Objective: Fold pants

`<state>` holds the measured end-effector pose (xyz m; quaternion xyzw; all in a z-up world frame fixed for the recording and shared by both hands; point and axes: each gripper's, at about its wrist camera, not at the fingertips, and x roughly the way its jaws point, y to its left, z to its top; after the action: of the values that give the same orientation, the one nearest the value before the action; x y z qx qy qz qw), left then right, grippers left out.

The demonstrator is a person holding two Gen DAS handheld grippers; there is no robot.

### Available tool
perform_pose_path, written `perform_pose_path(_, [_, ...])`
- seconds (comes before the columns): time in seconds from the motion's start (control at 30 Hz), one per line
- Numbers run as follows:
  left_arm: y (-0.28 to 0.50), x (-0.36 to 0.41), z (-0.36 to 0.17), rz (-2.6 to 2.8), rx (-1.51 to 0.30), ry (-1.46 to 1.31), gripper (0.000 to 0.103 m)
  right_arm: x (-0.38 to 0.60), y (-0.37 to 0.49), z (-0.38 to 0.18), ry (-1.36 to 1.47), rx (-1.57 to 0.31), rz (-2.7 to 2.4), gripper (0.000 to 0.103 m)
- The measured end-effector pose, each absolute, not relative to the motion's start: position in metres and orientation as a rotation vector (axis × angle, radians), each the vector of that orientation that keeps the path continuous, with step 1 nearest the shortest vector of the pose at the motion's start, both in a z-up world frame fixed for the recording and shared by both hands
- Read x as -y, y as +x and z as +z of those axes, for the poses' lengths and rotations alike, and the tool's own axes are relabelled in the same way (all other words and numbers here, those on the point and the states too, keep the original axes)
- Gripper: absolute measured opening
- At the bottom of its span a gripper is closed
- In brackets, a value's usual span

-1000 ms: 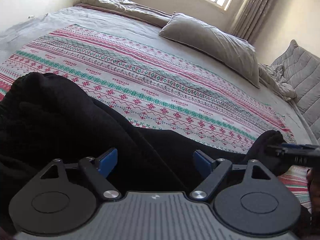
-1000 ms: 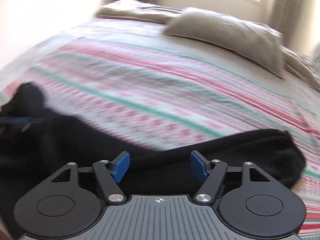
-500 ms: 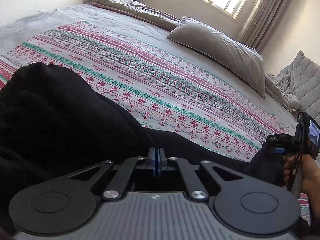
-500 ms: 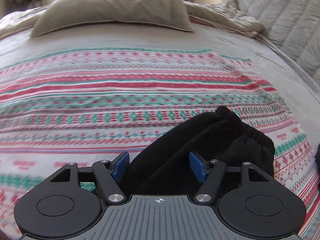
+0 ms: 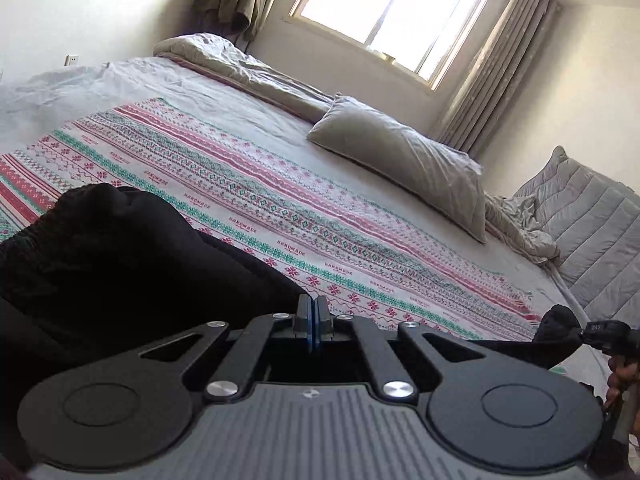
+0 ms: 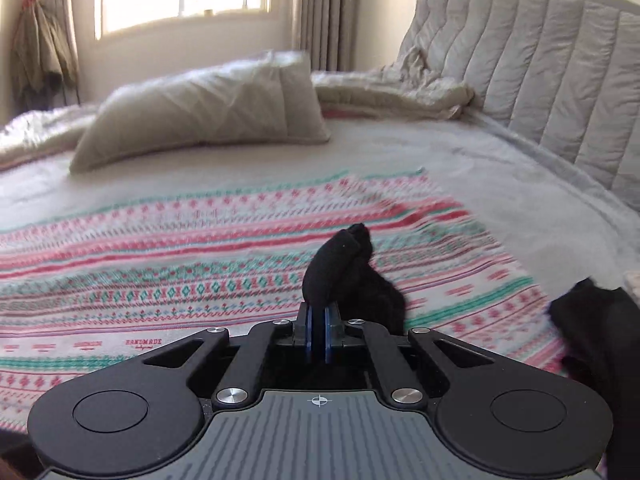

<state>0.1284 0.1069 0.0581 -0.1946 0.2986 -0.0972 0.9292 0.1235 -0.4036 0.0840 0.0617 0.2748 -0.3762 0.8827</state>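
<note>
Black pants [image 5: 120, 264] lie on a patterned red, green and white blanket [image 5: 280, 208] on the bed. In the left wrist view my left gripper [image 5: 311, 320] is shut on the pants' edge, with the bulk of the cloth bunched to its left. In the right wrist view my right gripper [image 6: 318, 320] is shut on the pants [image 6: 344, 268], and a bunch of black cloth sticks up between its blue pads. More black cloth [image 6: 600, 328] hangs at the right edge. My right gripper also shows in the left wrist view [image 5: 600, 332], holding cloth.
A grey pillow [image 5: 400, 156] lies beyond the blanket. A folded duvet [image 5: 224, 60] lies at the far end under the window [image 5: 384, 12]. A padded headboard [image 6: 540, 80] and rumpled bedding [image 6: 400, 84] stand to the right.
Both grippers were open a second ago. The left shut on the pants half a second ago. The right has since shut on the leg end and lifted it.
</note>
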Motion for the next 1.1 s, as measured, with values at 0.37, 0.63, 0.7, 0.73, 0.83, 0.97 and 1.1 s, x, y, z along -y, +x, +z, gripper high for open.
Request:
perform_pose_path(0.37, [0.068, -0.142, 0.061, -0.3, -0.635, -0.309, 0.011, 0.335, -0.043, 0.088, 0.194, -0.516, -0.667, 0.004])
perform_pose_path(0.63, [0.053, -0.137, 0.012, -0.293, -0.849, -0.19, 0.011, 0.325, -0.103, 0.017, 0.305, -0.645, -0.639, 0.004])
perform_pose_path(0.7, [0.053, -0.135, 0.0, -0.276, -0.891, -0.153, 0.011, 0.331, -0.112, -0.003, 0.348, -0.687, -0.636, 0.005])
perform_pose_path(0.73, [0.053, -0.133, -0.005, -0.266, -0.91, -0.13, 0.012, 0.335, -0.116, -0.011, 0.369, -0.711, -0.633, 0.007])
perform_pose_path(0.83, [0.053, -0.127, -0.015, -0.267, -0.94, -0.057, 0.014, 0.347, -0.131, -0.024, 0.456, -0.712, -0.607, 0.014])
perform_pose_path(0.97, [0.043, -0.112, -0.003, -0.342, -0.873, 0.04, 0.036, 0.364, -0.157, -0.012, 0.551, -0.567, -0.582, 0.045])
perform_pose_path(1.1, [0.028, -0.085, 0.009, -0.51, -0.757, 0.133, 0.044, 0.385, -0.175, -0.012, 0.668, -0.459, -0.555, 0.052])
